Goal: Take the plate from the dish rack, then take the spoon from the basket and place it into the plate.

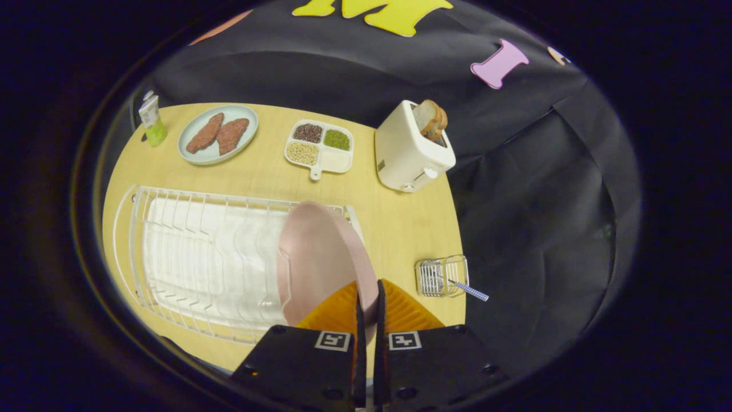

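A pale wooden table (400, 223) carries a white wire dish rack (194, 257). A round pink plate (320, 257) stands on edge at the rack's right end, its rim pinched by the gripper (369, 294). Beyond sits a white toaster (409, 151). Right of the fingers, a small wire basket (441, 276) holds a checked-handled spoon (470, 290). No writing is legible.

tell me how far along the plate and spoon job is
Done: nothing is finished yet. In hand: the hand-held gripper is shut on the rim of the pink plate, which stands on edge at the end of the white dish rack. Left: lift the plate out, set it down, then move the spoon from the wire basket into it.
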Motion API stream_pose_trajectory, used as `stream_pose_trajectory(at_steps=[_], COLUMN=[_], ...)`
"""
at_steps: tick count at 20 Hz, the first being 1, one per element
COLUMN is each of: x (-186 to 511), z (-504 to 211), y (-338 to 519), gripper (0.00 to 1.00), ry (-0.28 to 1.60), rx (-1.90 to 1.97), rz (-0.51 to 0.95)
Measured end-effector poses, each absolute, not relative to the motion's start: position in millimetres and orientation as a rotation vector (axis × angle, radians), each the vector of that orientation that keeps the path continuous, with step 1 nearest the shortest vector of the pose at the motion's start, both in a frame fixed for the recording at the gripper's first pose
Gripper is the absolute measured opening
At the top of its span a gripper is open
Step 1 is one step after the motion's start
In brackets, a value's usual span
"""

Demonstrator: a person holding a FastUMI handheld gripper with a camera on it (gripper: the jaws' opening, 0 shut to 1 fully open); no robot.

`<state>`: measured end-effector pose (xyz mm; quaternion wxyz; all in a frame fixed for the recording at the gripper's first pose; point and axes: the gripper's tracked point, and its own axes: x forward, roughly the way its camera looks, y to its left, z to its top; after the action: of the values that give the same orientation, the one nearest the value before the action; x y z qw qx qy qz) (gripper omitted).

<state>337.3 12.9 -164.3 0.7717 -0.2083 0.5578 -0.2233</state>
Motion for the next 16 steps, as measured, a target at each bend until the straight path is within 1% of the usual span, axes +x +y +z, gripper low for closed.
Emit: stream_pose_trajectory(at_steps=[6, 8, 10, 13, 16], x=[326.0, 322.0, 310.1, 277.6, 240.5], z=[-141.3, -135.1, -133.4, -137.4, -133.3], y=[27.6, 28.9, 30.1, 35.1, 39.5], gripper=[0.1, 0.1, 0.1, 0.1, 0.1], ry=[1.106, 1.081, 1.089, 1.15, 1.15], rx=[-0.562, -0.533, -0.486, -0.401, -0.32], rz=[-0.581, -0.58, -0.538, -0.415, -0.287])
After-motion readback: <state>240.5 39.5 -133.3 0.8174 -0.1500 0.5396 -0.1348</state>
